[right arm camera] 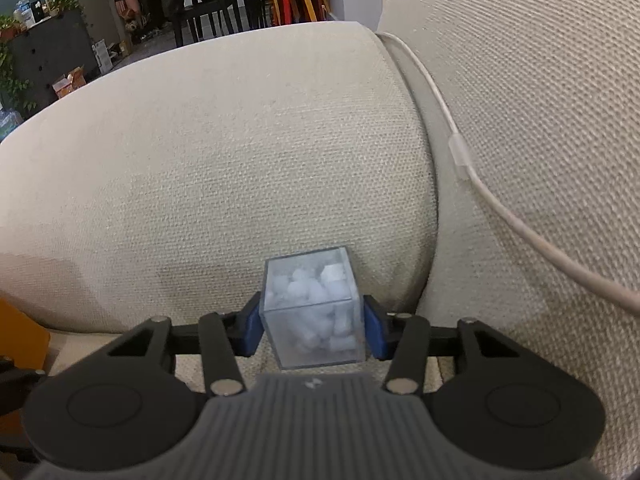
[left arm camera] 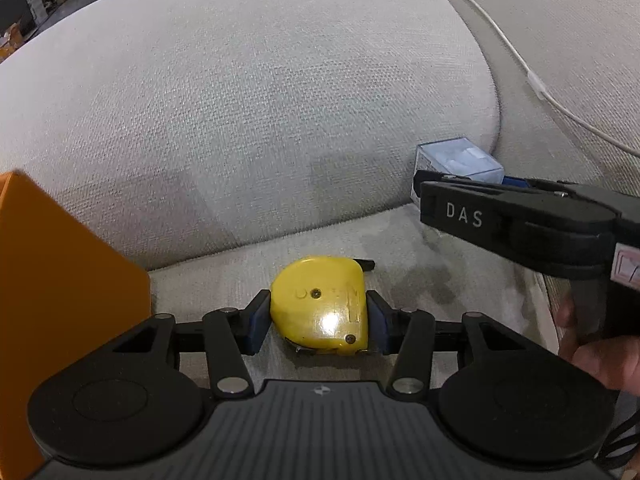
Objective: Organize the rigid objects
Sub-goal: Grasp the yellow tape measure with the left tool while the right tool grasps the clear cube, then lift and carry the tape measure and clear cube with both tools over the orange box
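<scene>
A yellow tape measure (left arm camera: 320, 304) lies on the beige sofa seat (left arm camera: 460, 264), and my left gripper (left arm camera: 318, 322) is shut on it, blue pads touching both sides. A clear plastic cube box (right arm camera: 314, 306) holding white pieces sits at the foot of the sofa back cushion (right arm camera: 224, 168). My right gripper (right arm camera: 312, 330) is shut on the box, blue pads on both sides. In the left wrist view the box (left arm camera: 460, 160) and the right gripper's body (left arm camera: 520, 224) show at the right.
An orange box (left arm camera: 60, 300) stands at the left on the seat; its corner shows in the right wrist view (right arm camera: 20, 340). A white cable (right arm camera: 472, 168) runs down between the cushions. Chairs and shelves stand beyond the sofa.
</scene>
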Demonstrator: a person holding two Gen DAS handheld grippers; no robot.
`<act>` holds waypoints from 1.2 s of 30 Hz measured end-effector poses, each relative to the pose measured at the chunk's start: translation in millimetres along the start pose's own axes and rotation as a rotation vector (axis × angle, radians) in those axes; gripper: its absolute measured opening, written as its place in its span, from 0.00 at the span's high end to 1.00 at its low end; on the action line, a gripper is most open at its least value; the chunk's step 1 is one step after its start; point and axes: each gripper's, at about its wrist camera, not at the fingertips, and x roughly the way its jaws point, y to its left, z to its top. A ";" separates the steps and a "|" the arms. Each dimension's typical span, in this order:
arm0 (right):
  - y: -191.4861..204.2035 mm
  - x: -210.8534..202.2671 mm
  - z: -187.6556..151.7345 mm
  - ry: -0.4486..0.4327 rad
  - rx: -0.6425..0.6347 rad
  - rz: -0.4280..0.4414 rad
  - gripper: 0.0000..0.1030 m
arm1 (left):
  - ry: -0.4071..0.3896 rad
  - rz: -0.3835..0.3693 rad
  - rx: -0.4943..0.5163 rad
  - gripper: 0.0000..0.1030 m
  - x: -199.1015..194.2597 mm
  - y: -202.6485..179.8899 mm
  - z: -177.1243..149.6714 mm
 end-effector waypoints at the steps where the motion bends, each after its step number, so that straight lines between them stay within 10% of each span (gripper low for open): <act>1: -0.4 -2.0 -1.4 -0.002 0.000 0.003 0.52 | 0.002 -0.001 0.001 0.45 -2.0 0.0 -2.7; 16: 11.0 -95.1 -63.6 0.140 0.084 0.138 0.54 | 0.034 -0.006 0.112 0.45 -49.9 -15.3 -91.7; 31: 26.9 -113.3 -93.7 0.409 0.007 0.074 0.51 | -0.015 -0.059 0.122 0.45 -63.8 -3.0 -138.0; 36: 29.0 -134.0 -88.6 0.368 0.005 0.056 0.40 | -0.039 -0.087 0.120 0.29 -60.3 -1.1 -141.0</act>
